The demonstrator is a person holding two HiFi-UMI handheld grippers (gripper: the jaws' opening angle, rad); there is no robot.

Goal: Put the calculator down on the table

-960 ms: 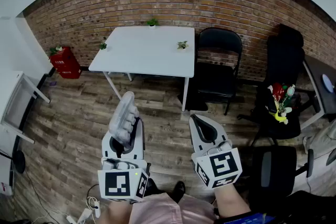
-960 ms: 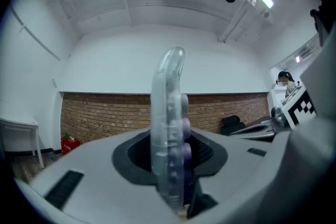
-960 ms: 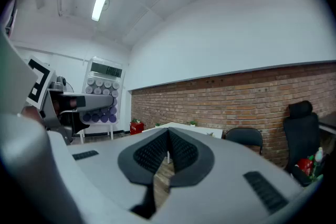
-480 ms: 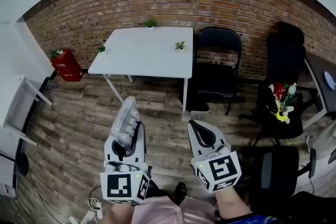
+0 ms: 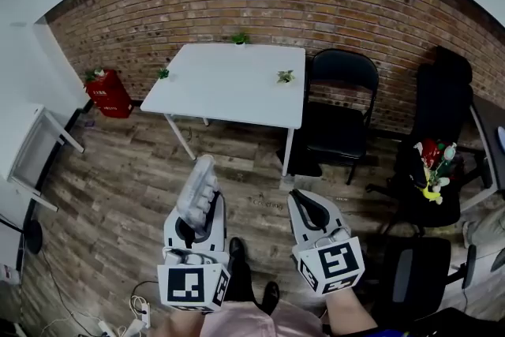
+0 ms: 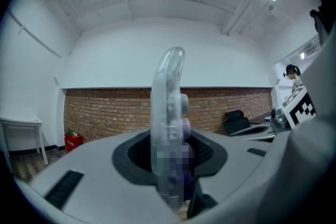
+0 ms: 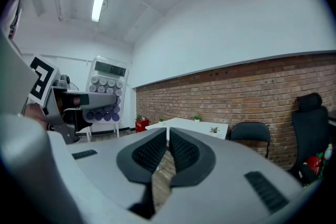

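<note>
1. Brick wall [image 5: 379,4] spans the far side.
2. Wooden plank floor [image 5: 110,193] runs underneath.
3. White counter [image 5: 229,87] stands against the bricks, black folding chair [image 5: 339,102] just to its right.

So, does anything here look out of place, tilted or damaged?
Nothing looks damaged or spilled. Only the clear-cased calculator with purple keys is unusual: it stands on edge in the left gripper, above the wooden floor, away from the white square table.
</note>
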